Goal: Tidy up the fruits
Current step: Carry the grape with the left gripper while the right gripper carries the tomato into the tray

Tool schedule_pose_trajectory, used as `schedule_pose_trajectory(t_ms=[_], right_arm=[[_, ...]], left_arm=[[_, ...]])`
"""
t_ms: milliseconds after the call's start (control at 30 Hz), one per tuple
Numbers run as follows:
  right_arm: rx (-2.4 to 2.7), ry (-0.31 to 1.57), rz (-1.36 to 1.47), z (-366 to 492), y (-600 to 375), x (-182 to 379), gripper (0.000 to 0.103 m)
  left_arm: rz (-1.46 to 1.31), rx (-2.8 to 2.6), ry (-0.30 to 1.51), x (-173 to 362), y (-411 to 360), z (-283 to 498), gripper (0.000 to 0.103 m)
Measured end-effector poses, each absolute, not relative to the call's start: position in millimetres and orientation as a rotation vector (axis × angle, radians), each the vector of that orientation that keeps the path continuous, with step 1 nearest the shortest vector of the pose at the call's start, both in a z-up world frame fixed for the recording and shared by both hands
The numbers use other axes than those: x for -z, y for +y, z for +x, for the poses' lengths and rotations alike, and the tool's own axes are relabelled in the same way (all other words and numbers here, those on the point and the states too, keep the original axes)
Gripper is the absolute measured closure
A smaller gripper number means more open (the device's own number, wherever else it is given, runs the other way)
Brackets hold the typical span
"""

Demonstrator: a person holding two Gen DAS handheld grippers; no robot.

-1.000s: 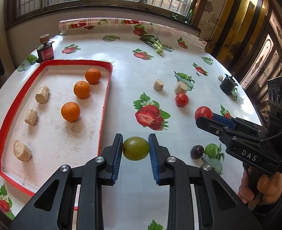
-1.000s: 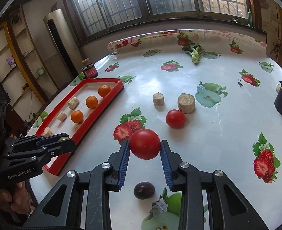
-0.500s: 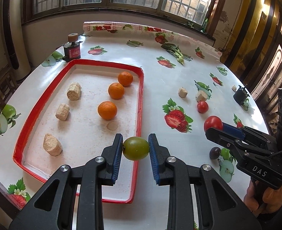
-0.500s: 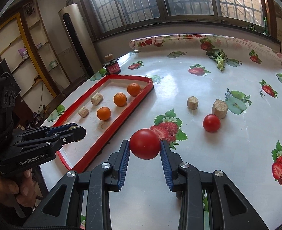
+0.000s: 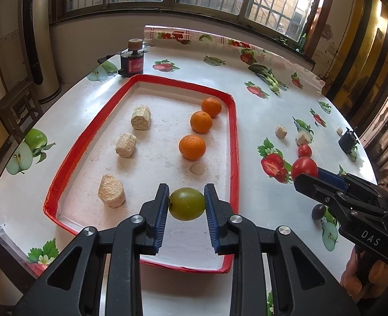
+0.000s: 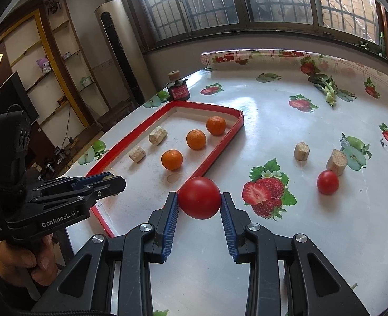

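The blue-padded fingers [image 5: 160, 212] of the left gripper [image 5: 186, 209] are pinching a green tomato [image 5: 187, 203] by its sides, holding it above the near end of the red-rimmed tray [image 5: 233, 137]. Beside it, the right gripper [image 6: 199, 212] has its fingers [image 6: 227, 218] clamped on a big red tomato [image 6: 199, 197], which hangs over the near right edge of that tray, roughly above the rim; from the left camera the same tomato shows just to the right of the tray, over the worktop [image 6: 273, 121].

Inside the tray three oranges [image 5: 192, 147] sit in a row along the right side, running away from the grippers. Down the left side lie three pale cut chunks [image 5: 111, 191], each apart from the next. There is a faint round mark on the tray floor just before the nearest orange.

Out on the worktop, with its cloth printed in strawberries and apples, a smaller red tomato [image 6: 327, 182] sits just beside one of two more pale chunks [image 6: 336, 162]. A dark plum-coloured fruit [image 5: 318, 211] lies near the right gripper's body. At the far corner of the tray stands a small dark jar with a cork top [image 6: 178, 88], and a leafy green vegetable [image 6: 325, 85] lies near the window side. A small black object [image 5: 347, 141] sits at the right edge.
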State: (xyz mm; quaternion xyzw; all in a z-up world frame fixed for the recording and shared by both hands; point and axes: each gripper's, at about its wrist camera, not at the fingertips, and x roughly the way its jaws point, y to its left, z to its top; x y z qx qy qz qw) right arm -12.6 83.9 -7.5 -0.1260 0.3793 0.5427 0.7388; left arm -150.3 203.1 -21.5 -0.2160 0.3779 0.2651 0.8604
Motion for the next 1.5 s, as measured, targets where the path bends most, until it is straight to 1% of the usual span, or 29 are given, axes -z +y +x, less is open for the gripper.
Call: schedule_pose_trajectory(t_ms=[300, 633, 1100, 1500], right_arm=[[-1.213, 0.836, -0.290, -17, 103, 10, 0.070], [-1.239, 0.854, -0.319, -18, 126, 18, 0.070], [-1.306, 0.886, -0.344, -25, 155, 29, 0.070], [-1.371, 0.905, -0.410, -43, 179, 42, 0.070]], left_arm=[[-0.488, -0.590, 0.800, 30, 220, -164, 0.078], [-0.504, -0.605, 0.812, 37, 232, -161, 0.078], [-0.488, -0.670, 0.798, 27, 276, -152, 0.078], [-0.529, -0.735, 0.826, 46, 302, -173, 0.078]])
